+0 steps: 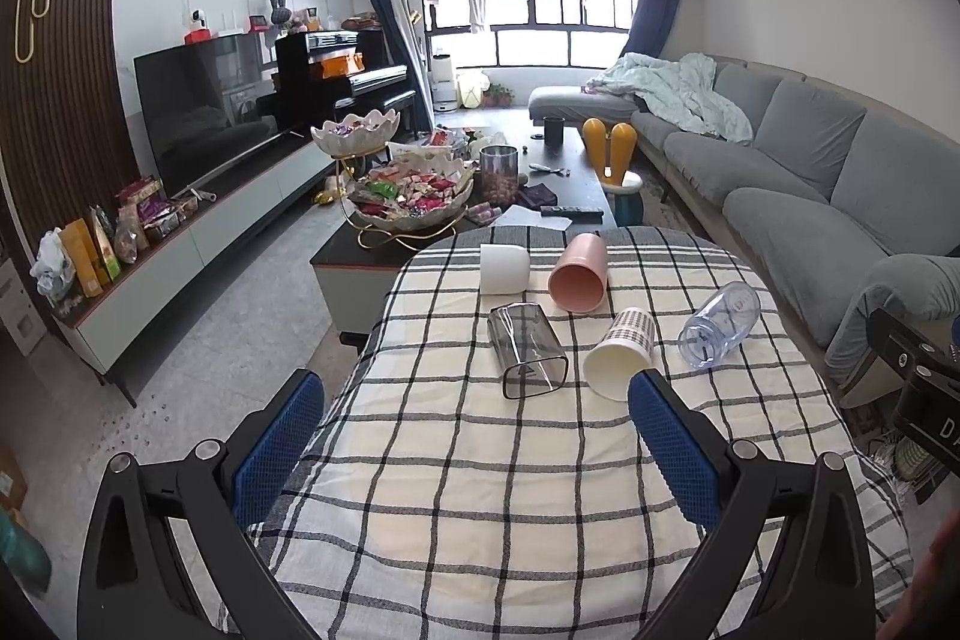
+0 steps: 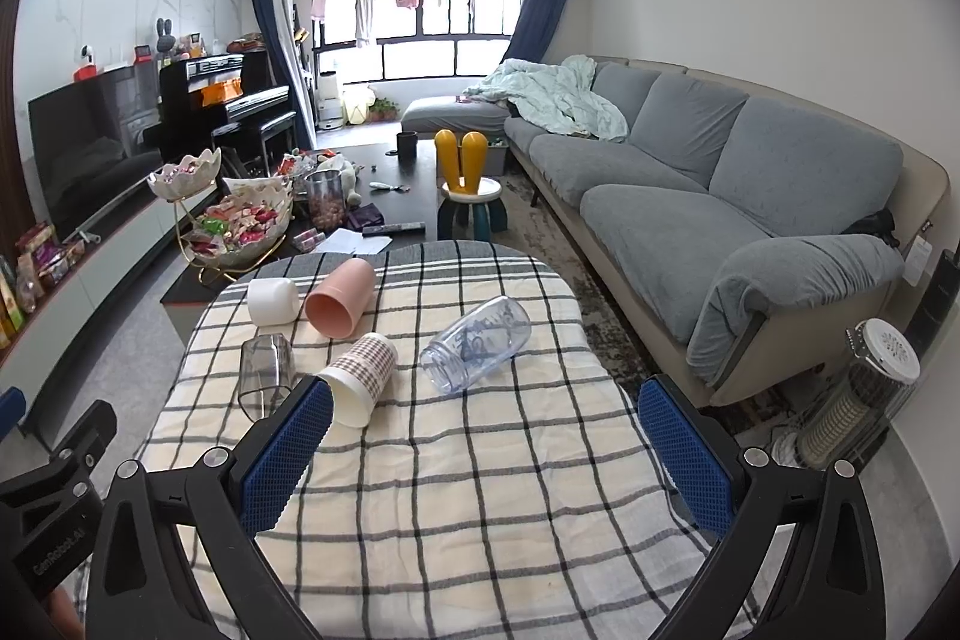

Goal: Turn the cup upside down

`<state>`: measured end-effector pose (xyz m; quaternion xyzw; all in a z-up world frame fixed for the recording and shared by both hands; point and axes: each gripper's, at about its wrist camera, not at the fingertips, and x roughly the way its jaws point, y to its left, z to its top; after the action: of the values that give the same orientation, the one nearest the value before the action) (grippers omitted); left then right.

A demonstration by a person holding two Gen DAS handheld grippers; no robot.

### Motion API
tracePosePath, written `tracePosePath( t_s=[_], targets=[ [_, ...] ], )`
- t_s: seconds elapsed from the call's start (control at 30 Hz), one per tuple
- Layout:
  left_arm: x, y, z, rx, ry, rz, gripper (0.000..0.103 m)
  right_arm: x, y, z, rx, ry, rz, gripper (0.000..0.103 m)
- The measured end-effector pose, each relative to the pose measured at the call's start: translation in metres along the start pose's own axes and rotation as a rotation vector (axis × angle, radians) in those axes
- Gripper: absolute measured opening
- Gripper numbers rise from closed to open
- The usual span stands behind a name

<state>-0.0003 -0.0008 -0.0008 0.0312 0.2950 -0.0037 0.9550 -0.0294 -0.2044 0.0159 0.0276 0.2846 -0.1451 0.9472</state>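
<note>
Several cups lie on their sides on the checked tablecloth (image 1: 480, 490): a white cup (image 1: 504, 268), a pink cup (image 1: 579, 271), a clear grey square glass (image 1: 528, 349), a plaid paper cup (image 1: 621, 352) and a clear blue-tinted bottle (image 1: 720, 325). In the right wrist view they are the white cup (image 2: 273, 301), pink cup (image 2: 339, 298), grey glass (image 2: 264, 373), plaid cup (image 2: 360, 379) and bottle (image 2: 477, 343). My left gripper (image 1: 477, 436) is open and empty, short of the cups. My right gripper (image 2: 486, 442) is open and empty, short of the bottle.
A dark coffee table (image 1: 576, 172) with a snack bowl stand (image 1: 408, 196) and a jar lies beyond the cloth. A grey sofa (image 2: 720, 196) runs along the right. A TV (image 1: 210, 112) on a low cabinet is at left. A heater (image 2: 864, 394) stands at right.
</note>
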Motion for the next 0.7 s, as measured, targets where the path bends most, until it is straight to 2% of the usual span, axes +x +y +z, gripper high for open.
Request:
tracePosePath(
  t_s=[0.7],
  targets=[
    [-0.0007, -0.0003, 0.0002, 0.0, -0.002, -0.004, 0.103, -0.0018, -0.001, -0.0005, 0.0, 0.002, 0.0, 0.102]
  ],
)
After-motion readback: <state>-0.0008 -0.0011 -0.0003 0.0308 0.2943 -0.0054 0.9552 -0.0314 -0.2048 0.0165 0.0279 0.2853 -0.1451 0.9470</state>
